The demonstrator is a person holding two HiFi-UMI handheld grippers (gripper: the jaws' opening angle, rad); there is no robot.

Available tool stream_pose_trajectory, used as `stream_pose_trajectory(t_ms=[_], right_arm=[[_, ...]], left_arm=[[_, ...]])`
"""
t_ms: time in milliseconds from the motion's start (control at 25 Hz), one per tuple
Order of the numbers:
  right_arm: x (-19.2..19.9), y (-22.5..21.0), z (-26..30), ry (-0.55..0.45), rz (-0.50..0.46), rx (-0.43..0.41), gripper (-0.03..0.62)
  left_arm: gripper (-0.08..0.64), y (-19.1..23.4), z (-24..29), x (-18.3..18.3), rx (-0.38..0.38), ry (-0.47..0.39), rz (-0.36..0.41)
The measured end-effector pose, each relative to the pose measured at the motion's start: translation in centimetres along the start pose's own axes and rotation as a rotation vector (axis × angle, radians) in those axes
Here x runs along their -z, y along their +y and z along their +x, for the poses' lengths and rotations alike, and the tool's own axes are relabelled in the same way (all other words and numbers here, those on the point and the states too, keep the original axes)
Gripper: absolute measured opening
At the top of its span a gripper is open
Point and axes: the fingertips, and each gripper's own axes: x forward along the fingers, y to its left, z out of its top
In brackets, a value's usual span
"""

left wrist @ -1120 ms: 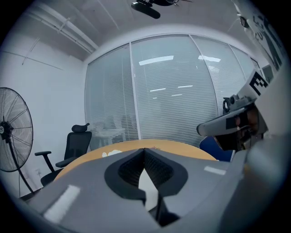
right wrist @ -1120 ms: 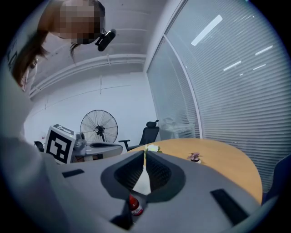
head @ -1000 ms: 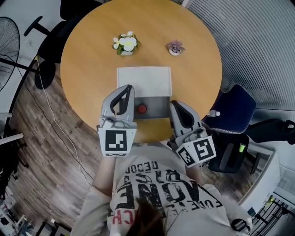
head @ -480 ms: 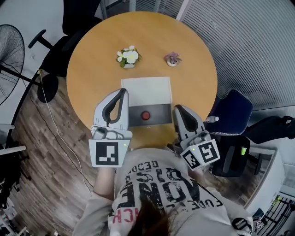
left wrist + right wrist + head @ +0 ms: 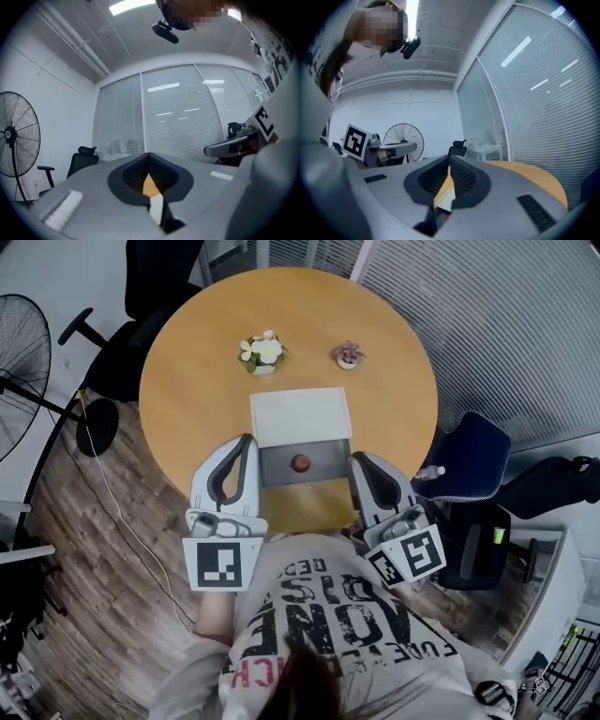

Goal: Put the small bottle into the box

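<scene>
A grey box (image 5: 323, 468) with its white lid (image 5: 300, 416) folded back lies near the front edge of the round wooden table (image 5: 187, 390). Inside the box sits the small bottle (image 5: 300, 462), of which only the red top shows. My left gripper (image 5: 247, 440) is shut and empty just left of the box. Just right of the box, my right gripper (image 5: 355, 459) is also shut and empty. The left gripper view shows closed jaws (image 5: 149, 156) with a strip of table and white lid between them. The right gripper view shows closed jaws (image 5: 449, 167) over the lid.
Two small flower pots (image 5: 263, 352) (image 5: 347, 354) stand at the far side of the table. A blue chair (image 5: 473, 465) with a small white bottle-like thing (image 5: 433, 472) is at the right. A black chair (image 5: 159, 277) and a fan (image 5: 19, 362) stand at the left.
Both grippers have drawn back a little toward the person. The left one has come off the box's left side. The bottle stays in the box.
</scene>
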Motion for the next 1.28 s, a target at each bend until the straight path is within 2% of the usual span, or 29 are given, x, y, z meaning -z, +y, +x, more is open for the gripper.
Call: stream_pose_trajectory(t_ms=[160,520,800,1000,1280], right_arm=[[0.3,0.0,-1.2,0.006,0.006,-0.010,0.021],[1.2,-1.8,-6.0,0.078,0.034,-0.024,0.021],[2.2,-2.1,-9.1,0.092,0.030,-0.073,0.021],[2.6,-2.5,-9.9,0.088,0.024,-0.093,0.021],[2.5,-2.5,-9.4,0.078,0.021,-0.106,0.021]], left_arm=[[0.011,-1.3,-1.3,0.9,-0.014,0.007,-0.023],[0.011,-6.0,-3.3,1.1,-0.057,0.052,0.024],[0.011,-9.8,-5.1,2.3,-0.102,0.054,-0.006],[0.011,-11.8,-5.5,2.7,-0.107,0.049,-0.010],[0.012,-12.3,-5.4,2.8,-0.082,0.045,-0.017]])
